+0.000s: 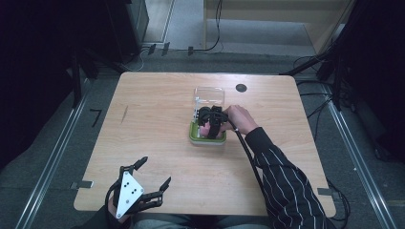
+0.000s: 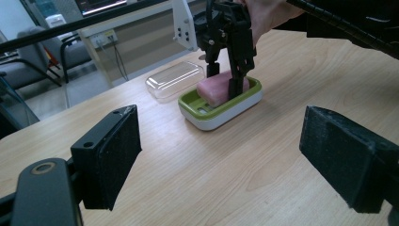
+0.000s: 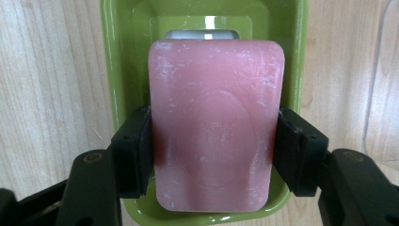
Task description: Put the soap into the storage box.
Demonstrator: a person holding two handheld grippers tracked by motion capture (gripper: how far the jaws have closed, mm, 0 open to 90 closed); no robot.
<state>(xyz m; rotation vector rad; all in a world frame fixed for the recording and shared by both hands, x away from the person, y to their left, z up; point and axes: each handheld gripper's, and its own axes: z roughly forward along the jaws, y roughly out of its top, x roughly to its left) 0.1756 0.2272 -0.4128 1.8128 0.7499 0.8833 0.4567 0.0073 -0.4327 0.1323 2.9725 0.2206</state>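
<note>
A pink bar of soap (image 3: pixel 214 122) lies inside a green and white soap dish (image 3: pixel 127 56) in the middle of the table. My right gripper (image 3: pixel 214 155) points down into the dish, and its pads (image 3: pixel 139 155) press on the bar's two long sides. The left gripper view shows this from the side: right gripper (image 2: pixel 223 80), soap (image 2: pixel 217 88), dish (image 2: pixel 221 113). From above, a hand holds the right gripper (image 1: pixel 210 126) over the dish (image 1: pixel 207 139). My left gripper (image 1: pixel 155 170) rests open near the table's front left, nothing between its jaws (image 2: pixel 230 157).
A clear plastic lid (image 1: pixel 209 94) lies on the table just behind the dish, also seen beside it (image 2: pixel 174 79). A small black disc (image 1: pixel 241 88) sits near the far edge. The right gripper's cable trails back along a striped sleeve (image 1: pixel 282 181).
</note>
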